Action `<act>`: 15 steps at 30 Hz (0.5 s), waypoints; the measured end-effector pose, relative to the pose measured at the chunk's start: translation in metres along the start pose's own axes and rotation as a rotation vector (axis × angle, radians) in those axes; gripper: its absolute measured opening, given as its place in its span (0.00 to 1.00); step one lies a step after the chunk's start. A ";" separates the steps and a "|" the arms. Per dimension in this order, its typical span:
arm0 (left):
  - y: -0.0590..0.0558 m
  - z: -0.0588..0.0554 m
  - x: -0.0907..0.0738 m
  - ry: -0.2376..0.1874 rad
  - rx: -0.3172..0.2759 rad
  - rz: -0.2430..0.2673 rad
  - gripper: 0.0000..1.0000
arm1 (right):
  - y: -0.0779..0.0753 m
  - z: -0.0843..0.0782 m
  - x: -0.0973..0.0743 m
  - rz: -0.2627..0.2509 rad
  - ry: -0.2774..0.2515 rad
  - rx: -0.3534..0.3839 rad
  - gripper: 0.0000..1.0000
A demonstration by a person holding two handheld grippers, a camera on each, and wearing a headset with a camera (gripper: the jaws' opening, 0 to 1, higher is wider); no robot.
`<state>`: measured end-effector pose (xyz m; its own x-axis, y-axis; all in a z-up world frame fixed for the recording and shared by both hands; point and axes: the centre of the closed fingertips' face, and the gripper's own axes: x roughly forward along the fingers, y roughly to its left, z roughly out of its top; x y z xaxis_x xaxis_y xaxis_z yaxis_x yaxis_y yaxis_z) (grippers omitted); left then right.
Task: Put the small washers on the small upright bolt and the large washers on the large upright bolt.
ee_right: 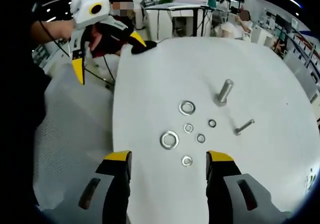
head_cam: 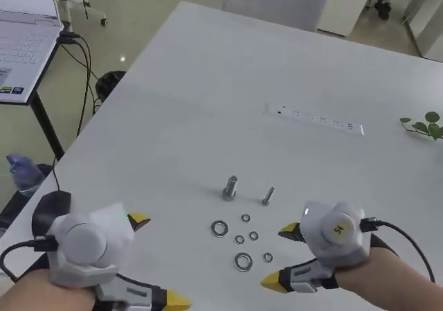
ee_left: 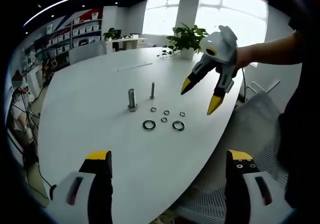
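- Large bolt (head_cam: pixel 230 187): grey steel, thick, standing upright on its head, toward the near edge of the white desk (head_cam: pixel 208 103).
- Small bolt (head_cam: pixel 268 196): thinner and shorter, upright just beside the large one.
- Large washers (head_cam: pixel 219 228) (head_cam: pixel 243 261): two, lying flat, closer to the near edge than the bolts.
- Small washers (head_cam: pixel 246 218) (head_cam: pixel 239 240) (head_cam: pixel 254 235) (head_cam: pixel 267 258): four, flat, scattered among the large ones, apart from each other.

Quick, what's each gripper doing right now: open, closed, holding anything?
Left white hand-held gripper with yellow tips: open, holding nothing.
Right white hand-held gripper with yellow tips: open, holding nothing.
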<state>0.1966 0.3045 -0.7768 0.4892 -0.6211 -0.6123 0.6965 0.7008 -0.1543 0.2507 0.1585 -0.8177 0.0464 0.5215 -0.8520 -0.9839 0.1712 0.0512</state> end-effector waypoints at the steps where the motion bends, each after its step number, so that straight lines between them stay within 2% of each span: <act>1: 0.000 -0.001 0.000 0.001 0.000 -0.004 0.94 | 0.000 0.000 0.002 -0.004 0.010 -0.013 0.61; 7: 0.002 -0.004 -0.002 0.014 0.020 -0.015 0.94 | -0.001 0.004 0.018 -0.009 0.043 -0.058 0.54; 12: 0.005 -0.005 -0.005 0.015 0.021 -0.025 0.93 | 0.003 0.004 0.035 -0.006 0.065 -0.084 0.54; 15: 0.006 -0.007 -0.005 0.020 0.030 -0.028 0.93 | 0.004 0.001 0.042 -0.001 0.095 -0.113 0.52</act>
<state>0.1945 0.3144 -0.7797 0.4589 -0.6328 -0.6237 0.7251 0.6724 -0.1488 0.2494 0.1822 -0.8531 0.0358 0.4387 -0.8979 -0.9973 0.0738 -0.0037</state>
